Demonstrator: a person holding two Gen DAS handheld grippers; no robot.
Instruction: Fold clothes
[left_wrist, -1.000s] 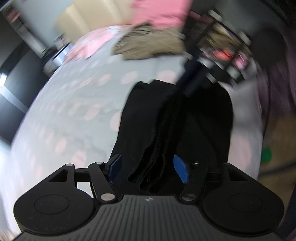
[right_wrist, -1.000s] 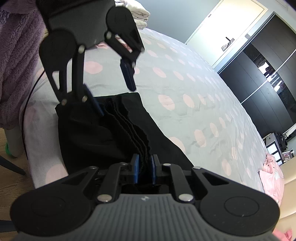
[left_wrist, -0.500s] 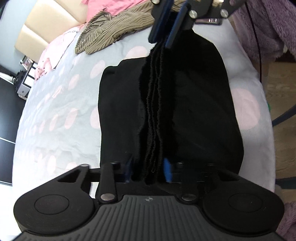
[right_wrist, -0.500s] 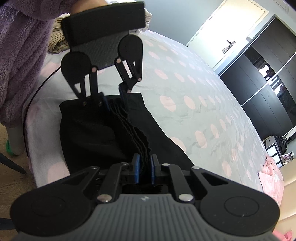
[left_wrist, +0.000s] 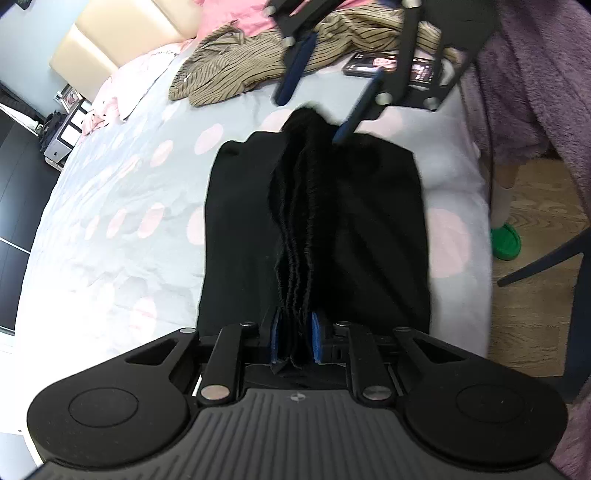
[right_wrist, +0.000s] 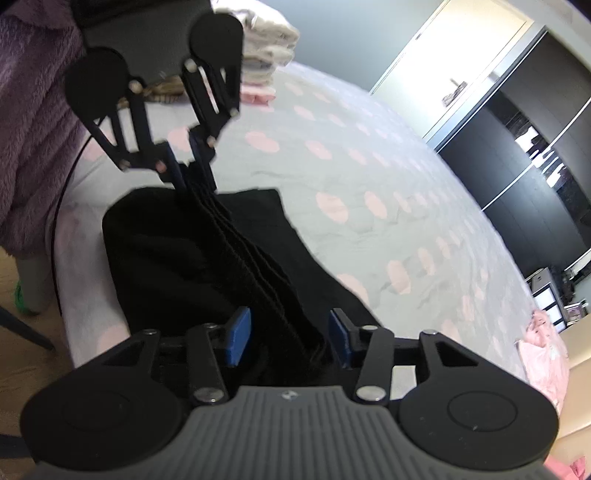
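Right gripper (right_wrist: 288, 338) has let go since half a second ago: blue pads (right_wrist: 238, 336) now spread wide, black garment's (left_wrist: 369, 221) gathered edge loose between them. Left gripper (left_wrist: 295, 338) pinches same pleated edge. Garment lies on polka-dot bed sheet (left_wrist: 122, 192) near bed edge. Beyond: striped brown shirt (left_wrist: 236, 70), pink bedding (left_wrist: 110, 96), small dark box (left_wrist: 369, 62). Purple fleece sleeve (right_wrist: 29, 122) alongside; folded laundry stack (right_wrist: 269, 55) behind left gripper.

Wide free room is being left on the dotted bedsheet (left_wrist: 122, 206) to the left of the black garment (left_wrist: 369, 229). The far side is being blocked by a striped garment (left_wrist: 236, 70) and a dark box (left_wrist: 391, 66).
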